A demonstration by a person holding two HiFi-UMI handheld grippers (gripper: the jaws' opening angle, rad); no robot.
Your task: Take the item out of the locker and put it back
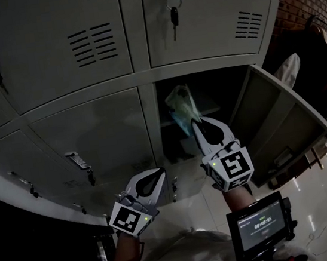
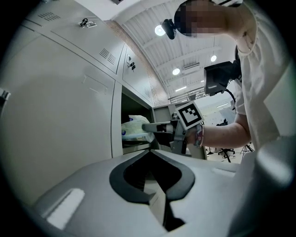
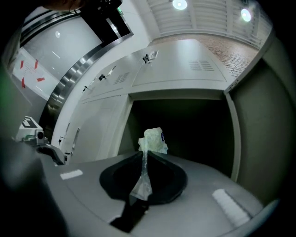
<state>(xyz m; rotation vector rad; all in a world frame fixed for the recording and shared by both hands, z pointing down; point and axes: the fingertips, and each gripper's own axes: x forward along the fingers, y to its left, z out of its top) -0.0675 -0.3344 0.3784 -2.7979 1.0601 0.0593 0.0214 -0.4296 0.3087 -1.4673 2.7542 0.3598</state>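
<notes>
**Right gripper has the packet by its film edge: pull slow**

Right gripper [image 1: 195, 125] is pinched shut on a thin edge of the crinkly plastic packet [image 1: 180, 105], which sits at the mouth of the open locker compartment [image 1: 222, 97]. With only film in the grip, I'd draw straight back without twisting and stay clear of the open door [image 1: 273, 118]. Left gripper [image 1: 156, 174] is pressed together, empty, hanging low by the closed lockers.

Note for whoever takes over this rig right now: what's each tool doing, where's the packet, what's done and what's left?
Left tool: shut, empty, held low before the closed lockers.
Right tool: shut on the plastic packet, at the mouth of the open locker.
Done: locker open, packet gripped.
Left: likely draw it out, set it back inside, release.
</notes>
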